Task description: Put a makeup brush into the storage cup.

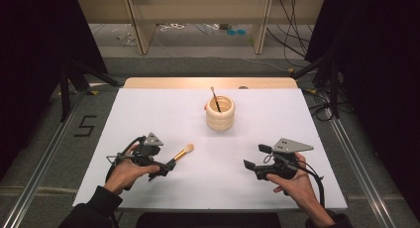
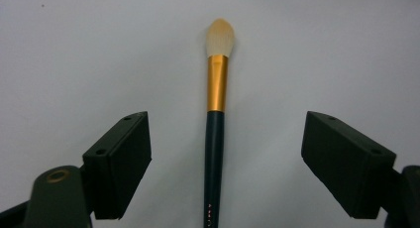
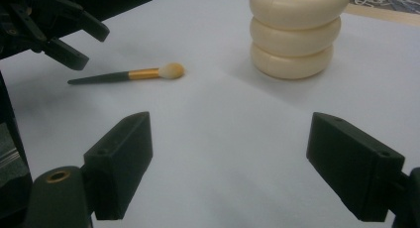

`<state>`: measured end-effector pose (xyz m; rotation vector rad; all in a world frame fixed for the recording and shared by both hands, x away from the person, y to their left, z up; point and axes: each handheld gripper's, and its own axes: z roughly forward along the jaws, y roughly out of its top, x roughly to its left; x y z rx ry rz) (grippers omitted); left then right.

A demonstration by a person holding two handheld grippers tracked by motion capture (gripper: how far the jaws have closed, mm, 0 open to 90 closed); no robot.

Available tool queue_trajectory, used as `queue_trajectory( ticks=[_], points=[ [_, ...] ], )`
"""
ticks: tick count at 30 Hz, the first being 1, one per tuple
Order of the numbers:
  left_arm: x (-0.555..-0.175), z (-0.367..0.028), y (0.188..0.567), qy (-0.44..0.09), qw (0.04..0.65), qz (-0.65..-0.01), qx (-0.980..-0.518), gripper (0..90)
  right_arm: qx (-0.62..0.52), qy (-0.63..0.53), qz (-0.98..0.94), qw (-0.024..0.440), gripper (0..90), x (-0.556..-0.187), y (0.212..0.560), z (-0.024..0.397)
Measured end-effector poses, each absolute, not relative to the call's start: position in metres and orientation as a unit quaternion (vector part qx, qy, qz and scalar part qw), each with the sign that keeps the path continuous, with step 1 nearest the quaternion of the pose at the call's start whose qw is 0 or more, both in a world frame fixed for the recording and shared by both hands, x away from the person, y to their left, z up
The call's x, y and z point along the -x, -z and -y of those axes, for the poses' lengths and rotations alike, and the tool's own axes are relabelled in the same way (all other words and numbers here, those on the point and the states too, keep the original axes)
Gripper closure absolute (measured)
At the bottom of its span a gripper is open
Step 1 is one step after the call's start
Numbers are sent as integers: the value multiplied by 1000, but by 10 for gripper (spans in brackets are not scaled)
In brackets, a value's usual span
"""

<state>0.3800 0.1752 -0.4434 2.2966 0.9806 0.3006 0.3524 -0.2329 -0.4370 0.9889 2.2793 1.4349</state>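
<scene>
A makeup brush [image 1: 182,152] with a dark handle, gold ferrule and cream bristles lies flat on the white table [image 1: 148,114]. My left gripper [image 1: 164,169] is at its handle end, open. In the left gripper view the brush [image 2: 214,139] runs up the middle between the two jaws, apart from both, and the left gripper [image 2: 240,168] stands wide. My right gripper [image 1: 256,156] is open and holds nothing, at the front right. Its own view shows the right gripper [image 3: 245,168] facing the brush [image 3: 133,74] and a cream ribbed holder [image 3: 294,37].
The cream ribbed holder [image 1: 220,114] stands at the table's middle back with a thin dark brush [image 1: 215,98] leaning in it. The left gripper [image 3: 54,25] shows at the top left of the right gripper view. The table's front edge runs just behind both hands.
</scene>
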Motion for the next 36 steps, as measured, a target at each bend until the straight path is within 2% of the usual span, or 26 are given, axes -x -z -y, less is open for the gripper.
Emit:
queue_trajectory(
  ticks=[11,16,36],
  points=[
    [-397,-165,439,-94,237,-353,-900,207,-338,-497,-785,149,192,-353,438,233],
    [-405,-159,438,-86,201,-334,-917,231,-339,-496,-787,140,193,-352,438,232],
    [-421,-143,442,-55,133,-320,-936,313,-333,-497,-789,140,197,-353,440,230]
  ],
)
